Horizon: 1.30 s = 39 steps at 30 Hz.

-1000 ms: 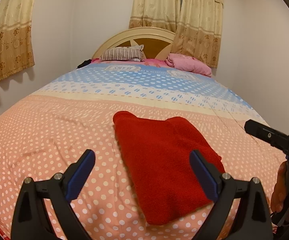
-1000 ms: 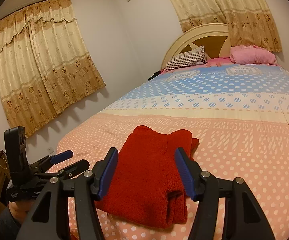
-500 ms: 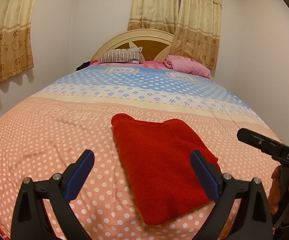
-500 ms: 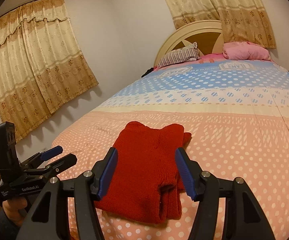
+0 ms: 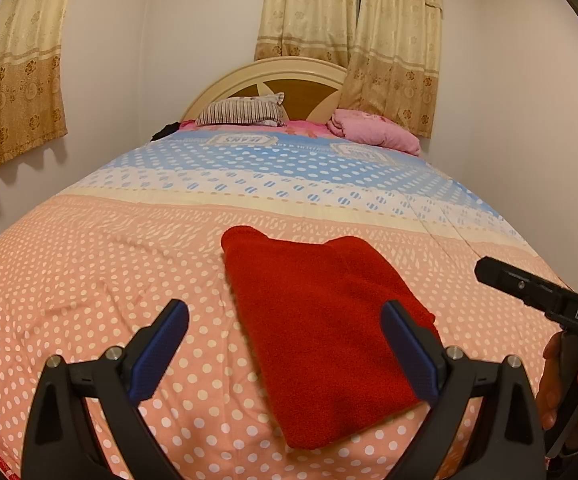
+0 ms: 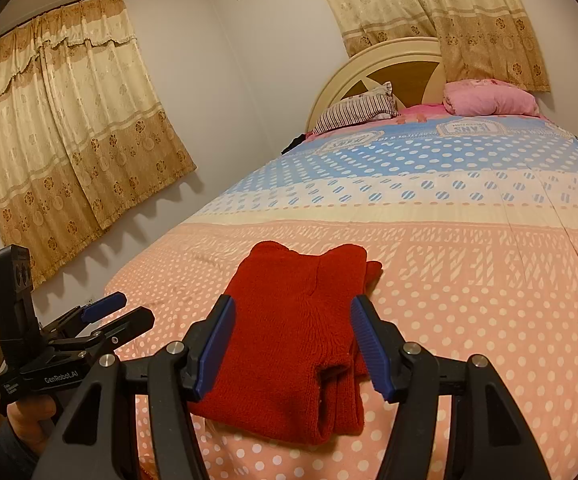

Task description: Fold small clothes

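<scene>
Hovering over the near end of the bed (image 5: pixel 89 264), the left tool (image 5: pixel 285 346) stood wide open and empty, its blue pads (image 5: pixel 161 350) clear of the cloth. Between and beyond the pads lay the red garment (image 5: pixel 321 320), already folded into a compact slab on the pink dotted bedspread, near the foot edge. To the right, the right tool (image 6: pixel 291 346) was half open and held nothing; its pads (image 6: pixel 213 344) framed the garment (image 6: pixel 289 340) from above without touching it.

The fold looked nearly finished, though stacked layers and a loose flap showed at the near right corner (image 6: pixel 341 396). To finish well, the right tool should probably come down on that corner, pinch all layers together, and tuck or smooth them flush. The left tool could press the left edge so the slab did not slide on the soft bedspread. Gripping only the top layer risked pulling the fold open.
</scene>
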Each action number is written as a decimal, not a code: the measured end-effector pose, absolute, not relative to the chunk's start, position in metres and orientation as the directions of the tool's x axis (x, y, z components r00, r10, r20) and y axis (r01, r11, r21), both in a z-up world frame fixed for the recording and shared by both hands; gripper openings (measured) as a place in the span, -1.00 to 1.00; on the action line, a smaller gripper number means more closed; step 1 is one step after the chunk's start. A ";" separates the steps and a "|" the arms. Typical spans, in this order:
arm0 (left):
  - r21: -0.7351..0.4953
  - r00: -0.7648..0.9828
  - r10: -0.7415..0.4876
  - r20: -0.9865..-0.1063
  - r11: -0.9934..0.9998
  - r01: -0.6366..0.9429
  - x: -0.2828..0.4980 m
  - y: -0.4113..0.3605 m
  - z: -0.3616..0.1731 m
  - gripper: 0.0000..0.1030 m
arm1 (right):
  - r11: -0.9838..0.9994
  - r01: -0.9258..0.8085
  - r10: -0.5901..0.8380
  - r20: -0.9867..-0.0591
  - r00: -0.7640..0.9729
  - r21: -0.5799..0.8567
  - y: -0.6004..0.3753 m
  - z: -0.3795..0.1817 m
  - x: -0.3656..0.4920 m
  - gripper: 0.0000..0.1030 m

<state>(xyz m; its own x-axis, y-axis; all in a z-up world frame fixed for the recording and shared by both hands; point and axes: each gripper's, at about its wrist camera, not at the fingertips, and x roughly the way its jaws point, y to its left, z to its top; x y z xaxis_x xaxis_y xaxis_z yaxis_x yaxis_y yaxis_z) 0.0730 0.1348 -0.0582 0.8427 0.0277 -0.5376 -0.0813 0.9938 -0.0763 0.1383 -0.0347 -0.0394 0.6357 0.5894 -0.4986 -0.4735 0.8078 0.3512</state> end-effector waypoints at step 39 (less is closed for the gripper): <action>-0.032 0.840 0.054 -0.540 0.996 -0.084 0.076 0.136 -0.056 1.00 | 0.803 -0.485 0.596 -0.484 0.641 0.347 -0.033 -0.041 0.133 0.20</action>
